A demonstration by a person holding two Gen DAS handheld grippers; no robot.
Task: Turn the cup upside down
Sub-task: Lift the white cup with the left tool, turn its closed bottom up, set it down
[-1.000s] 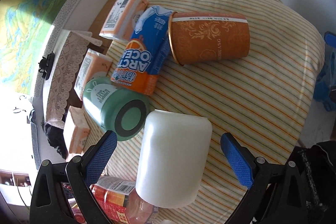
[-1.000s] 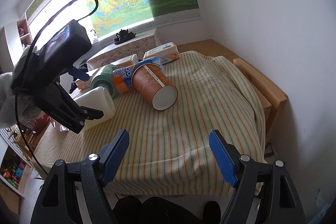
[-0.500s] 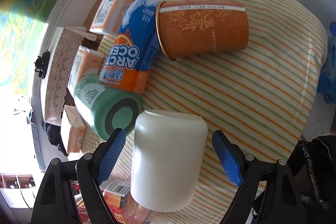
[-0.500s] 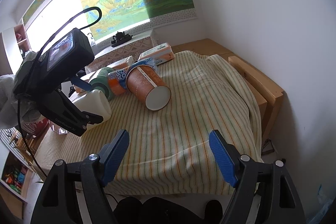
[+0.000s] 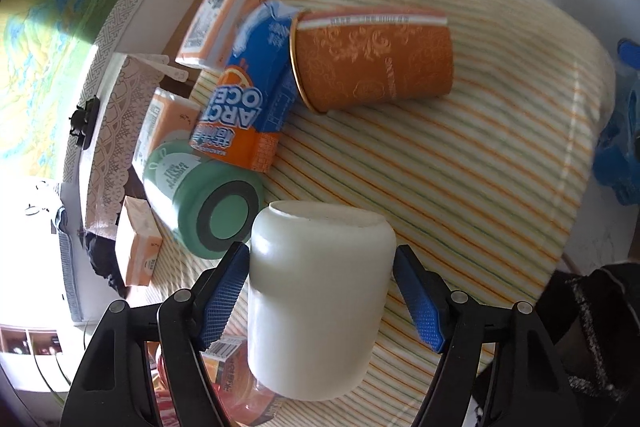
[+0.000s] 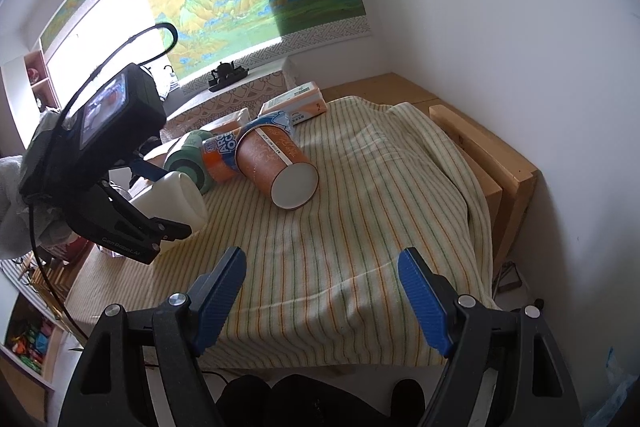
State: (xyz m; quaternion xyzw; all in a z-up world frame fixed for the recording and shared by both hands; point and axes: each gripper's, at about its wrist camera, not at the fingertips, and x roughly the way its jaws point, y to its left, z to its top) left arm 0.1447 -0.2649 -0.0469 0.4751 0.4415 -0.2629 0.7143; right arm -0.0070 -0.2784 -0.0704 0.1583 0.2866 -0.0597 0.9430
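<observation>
A: Item one, the white cup [image 5: 320, 299]. Where is it placed?

B: It is recorded in the lower centre of the left wrist view, lying on its side on the striped cloth [image 5: 460, 163]. Its long axis is taken to run up the frame, along the fingers. Which end is the mouth cannot be told.

A: Position relative to the tongs?

B: The cup is entered directly between the blue pads [image 5: 224, 291] of the left gripper [image 5: 320, 297]. In the right wrist view the cup [image 6: 168, 201] is found at middle left, well apart from the right gripper [image 6: 322, 301], which is listed at lower centre over bare cloth. The left hand is judged the nearer by far.

A: State of the left tongs?

B: The jaws are set at about the cup's width. The left pad is seen at the cup's wall; a thin gap is seen at the right pad. A firm grip is not confirmed, so whether the cup is pinched cannot be told.

A: The right tongs?

B: Spread wide, with nothing held or touched.

A: Neighbouring stock?

B: A green tumbler [image 5: 200, 203] is noted just beside the cup at its upper left; an orange paper cup [image 5: 372, 63] is noted farther up the frame, also on its side.
</observation>
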